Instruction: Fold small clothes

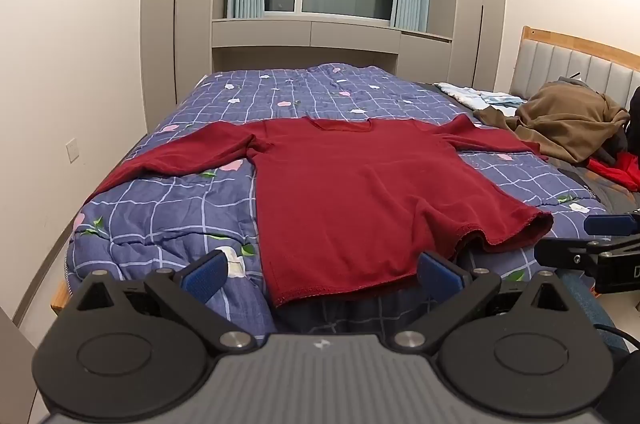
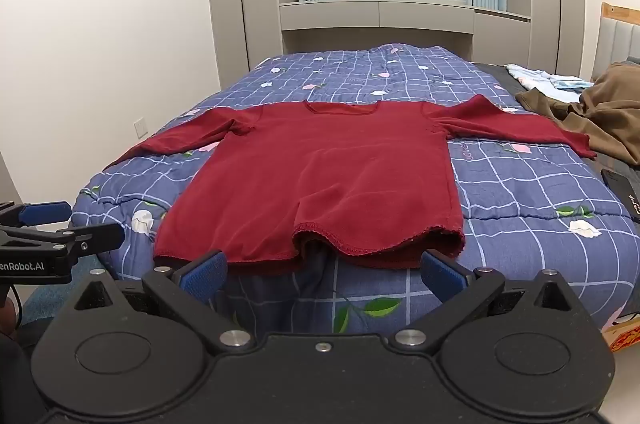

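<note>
We see the dark red sweater (image 2: 320, 176) spread flat on the bed's blue checked quilt (image 2: 520, 192), sleeves out, its hem at the near edge. Our left gripper (image 1: 324, 270) and right gripper (image 2: 324, 270) both hover just short of the hem, fingers (image 2: 204, 270) spread wide and empty. A brown garment (image 1: 568, 128) is cut off at the right edge.

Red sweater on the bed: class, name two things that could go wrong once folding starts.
1. The red sweater's hem hangs over the quilt's near edge, so tugging it may drag it off the bed.
2. Its right sleeve reaches the brown garment; lifting that sleeve might snag or drag it.
</note>
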